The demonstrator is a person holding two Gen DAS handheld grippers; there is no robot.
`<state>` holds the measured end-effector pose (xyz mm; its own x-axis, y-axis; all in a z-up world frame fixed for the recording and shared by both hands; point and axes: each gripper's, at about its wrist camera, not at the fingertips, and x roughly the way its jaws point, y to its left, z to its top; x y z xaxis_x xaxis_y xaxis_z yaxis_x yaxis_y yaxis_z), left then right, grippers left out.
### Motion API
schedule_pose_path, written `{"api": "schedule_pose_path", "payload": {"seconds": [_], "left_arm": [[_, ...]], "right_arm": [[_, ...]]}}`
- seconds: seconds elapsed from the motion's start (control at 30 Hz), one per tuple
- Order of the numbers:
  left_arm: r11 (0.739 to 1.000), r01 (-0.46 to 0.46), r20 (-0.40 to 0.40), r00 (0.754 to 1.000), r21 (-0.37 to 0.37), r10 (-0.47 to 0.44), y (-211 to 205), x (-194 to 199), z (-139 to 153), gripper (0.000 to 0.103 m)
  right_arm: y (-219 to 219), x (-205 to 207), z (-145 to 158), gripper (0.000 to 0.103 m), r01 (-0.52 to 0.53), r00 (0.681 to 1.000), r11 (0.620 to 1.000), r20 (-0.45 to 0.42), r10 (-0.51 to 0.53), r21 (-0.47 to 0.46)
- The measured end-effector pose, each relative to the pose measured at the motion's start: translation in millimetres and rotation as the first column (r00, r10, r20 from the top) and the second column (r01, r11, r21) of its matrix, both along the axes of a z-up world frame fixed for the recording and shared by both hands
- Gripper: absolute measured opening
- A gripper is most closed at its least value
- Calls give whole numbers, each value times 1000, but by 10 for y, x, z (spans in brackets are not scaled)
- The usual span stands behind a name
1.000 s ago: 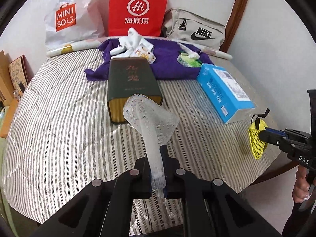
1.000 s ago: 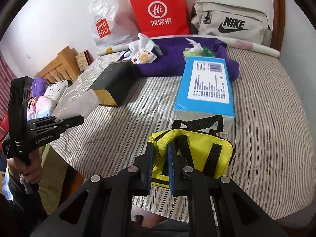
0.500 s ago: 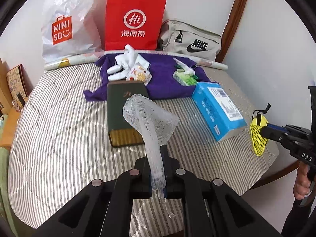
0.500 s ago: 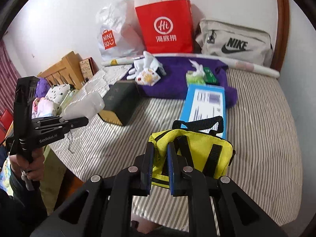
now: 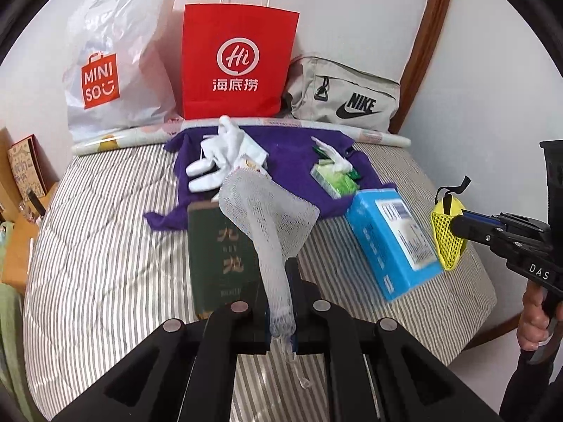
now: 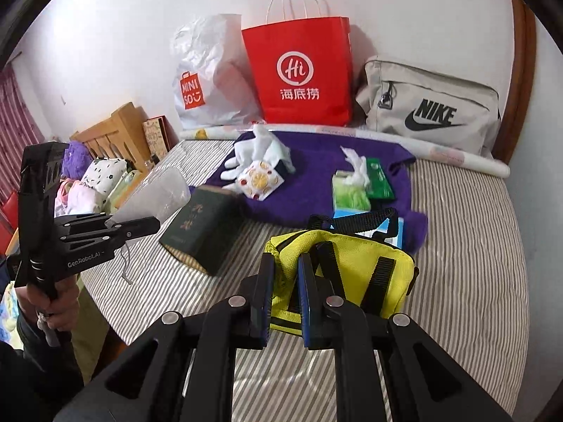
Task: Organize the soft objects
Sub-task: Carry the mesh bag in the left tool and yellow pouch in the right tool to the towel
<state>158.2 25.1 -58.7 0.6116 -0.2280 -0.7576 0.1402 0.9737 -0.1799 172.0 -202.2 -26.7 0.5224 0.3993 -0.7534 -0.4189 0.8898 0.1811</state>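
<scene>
My left gripper (image 5: pixel 279 302) is shut on a white mesh bag (image 5: pixel 271 218), held in the air over the near edge of the striped bed (image 5: pixel 105 246). It also shows in the right wrist view (image 6: pixel 158 197). My right gripper (image 6: pixel 284 281) is shut on a yellow pouch (image 6: pixel 352 270) with black straps, held above the bed's near right part. The pouch shows in the left wrist view (image 5: pixel 447 235) at the right. White gloves (image 5: pixel 218 161) and tissue packs (image 5: pixel 334 179) lie on a purple cloth (image 5: pixel 288 161) at the back.
A dark green box (image 5: pixel 221 256) and a blue box (image 5: pixel 394 239) lie mid-bed. A MINISO plastic bag (image 5: pixel 116 66), a red paper bag (image 5: pixel 235 66) and a grey Nike bag (image 5: pixel 345 95) stand against the wall. A wooden rack with soft toys (image 6: pixel 98 172) stands left.
Both grippers have risen and pulled back from the bed with their loads still held. The bags at the wall now sit lower and more fully in view.
</scene>
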Motion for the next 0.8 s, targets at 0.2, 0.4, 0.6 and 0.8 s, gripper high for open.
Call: {"api": "schedule_pose_path", "payload": {"seconds": [0.2,0.4,0.6,0.8], "left_arm": [[1000,5,12,1000,-2,-5,-44,253,59,7],[1000,1,9,1000,10,-1,-49,527,74,7],[1000,-2,7,1000,16,2,8,788,41,7],[1000,-23,-16,1000,-7,23,125,979,-28,7]], "right_arm": [[36,298,45,13,-2,1000,1000,13,2,1],[69,617,36,13,2,1000,1000,13,-2,0],[110,941,-45,13,2,1000,1000,0,-2,-7],[169,1279,-182,13,-6,1000,1000,-20,6,-15]]}}
